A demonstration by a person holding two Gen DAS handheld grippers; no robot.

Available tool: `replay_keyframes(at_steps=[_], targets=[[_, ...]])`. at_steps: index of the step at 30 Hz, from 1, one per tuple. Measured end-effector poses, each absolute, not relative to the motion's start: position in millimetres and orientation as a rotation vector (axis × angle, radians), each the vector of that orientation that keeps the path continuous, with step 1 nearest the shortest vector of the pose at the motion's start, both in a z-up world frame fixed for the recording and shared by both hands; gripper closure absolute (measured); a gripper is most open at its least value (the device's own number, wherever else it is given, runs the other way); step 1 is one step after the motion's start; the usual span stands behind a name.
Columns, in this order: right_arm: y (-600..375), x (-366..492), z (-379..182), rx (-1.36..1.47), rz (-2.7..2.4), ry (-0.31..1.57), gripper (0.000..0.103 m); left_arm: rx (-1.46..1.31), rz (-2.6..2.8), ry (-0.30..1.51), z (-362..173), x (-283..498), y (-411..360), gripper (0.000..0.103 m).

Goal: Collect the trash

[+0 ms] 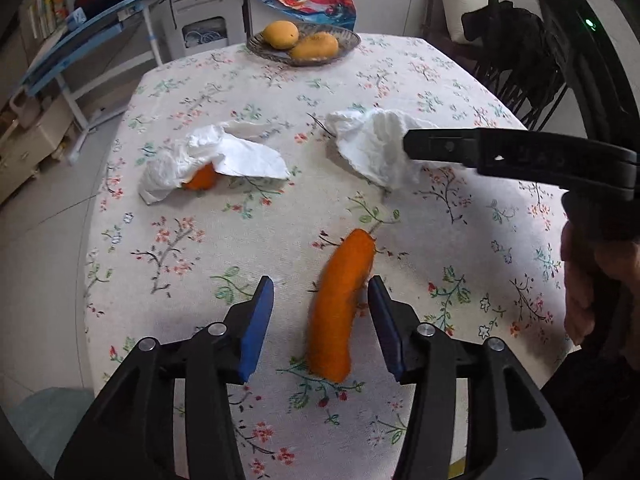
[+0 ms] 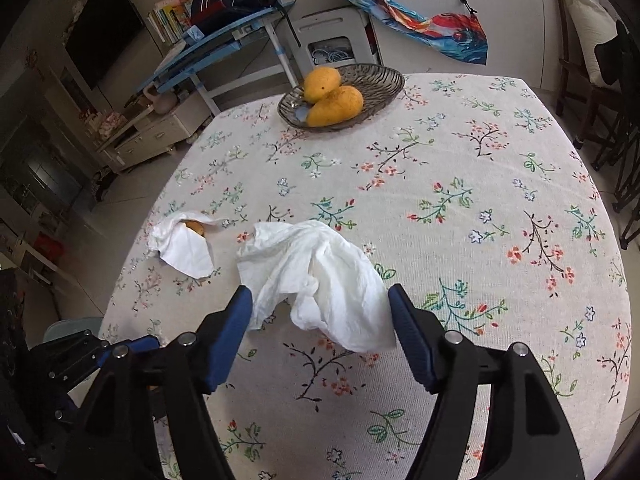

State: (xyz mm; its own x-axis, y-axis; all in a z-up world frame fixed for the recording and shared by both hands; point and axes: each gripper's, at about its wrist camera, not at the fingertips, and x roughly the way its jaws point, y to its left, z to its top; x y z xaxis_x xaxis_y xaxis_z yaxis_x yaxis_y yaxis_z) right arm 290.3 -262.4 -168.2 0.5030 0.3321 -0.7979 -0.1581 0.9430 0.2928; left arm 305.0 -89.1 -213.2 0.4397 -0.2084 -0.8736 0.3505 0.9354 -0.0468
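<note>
orange peel (image 1: 340, 308) lies on the flowered desk (image 1: 460, 272) between the parted fingers of the left gripper (image 1: 320, 326), untouched by either pad. crumpled tissue (image 2: 320, 280) lies between the wide-open fingers of the right gripper (image 2: 320, 330). second tissue (image 1: 208, 164) covers another peel, near the desk's left edge.

A pale tiled floor (image 2: 120, 200) runs along the left of the frame. At upper left stand a blue-framed shelf (image 2: 224, 40) of books, a dark screen (image 2: 104, 28) and a low cream cabinet (image 2: 156, 136). A dark wooden chair (image 2: 580, 64) occupies the upper right.
</note>
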Motion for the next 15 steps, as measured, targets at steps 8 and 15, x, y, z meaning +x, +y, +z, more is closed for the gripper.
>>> replay_keyframes(at_steps=[8, 15], targets=[[-256, 292, -176, 0.131, 0.285, 1.026, 0.087, 0.185, -0.365, 1.038, -212, 300, -99, 0.087], [-259, 283, -161, 0.156, 0.283, 0.978, 0.091, 0.095, -0.321, 0.970, -193, 297, -84, 0.088]])
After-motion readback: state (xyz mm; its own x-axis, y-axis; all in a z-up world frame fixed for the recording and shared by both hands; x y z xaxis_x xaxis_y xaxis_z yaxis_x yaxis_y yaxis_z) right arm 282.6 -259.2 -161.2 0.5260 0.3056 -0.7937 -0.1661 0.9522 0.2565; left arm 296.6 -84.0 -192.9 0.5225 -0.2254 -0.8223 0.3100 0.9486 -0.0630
